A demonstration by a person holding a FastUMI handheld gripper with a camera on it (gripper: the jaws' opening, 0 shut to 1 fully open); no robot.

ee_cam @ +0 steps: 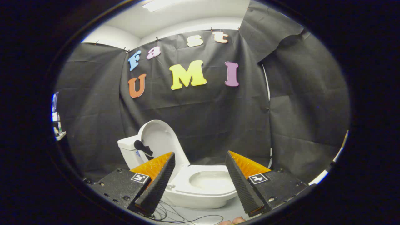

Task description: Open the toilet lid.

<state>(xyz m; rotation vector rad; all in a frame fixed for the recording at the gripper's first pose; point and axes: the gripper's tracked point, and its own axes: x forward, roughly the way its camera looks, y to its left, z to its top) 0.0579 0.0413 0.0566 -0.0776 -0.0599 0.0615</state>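
A white toilet (200, 190) stands on the floor just ahead of my fingers, its bowl seen between them. Its lid (157, 139) is raised upright and leans back toward the tank (128, 145), with a dark handle-like piece (142, 147) on its inner face. The seat ring (215, 182) lies down around the bowl. My gripper (200, 162) is open, its two fingers spread wide on either side of the bowl with nothing between them and apart from the toilet.
Black cloth walls close in behind and beside the toilet. Thin dark cables (178, 215) lie on the pale floor in front of the toilet base. Fingertips of a hand (232, 221) show below the gripper.
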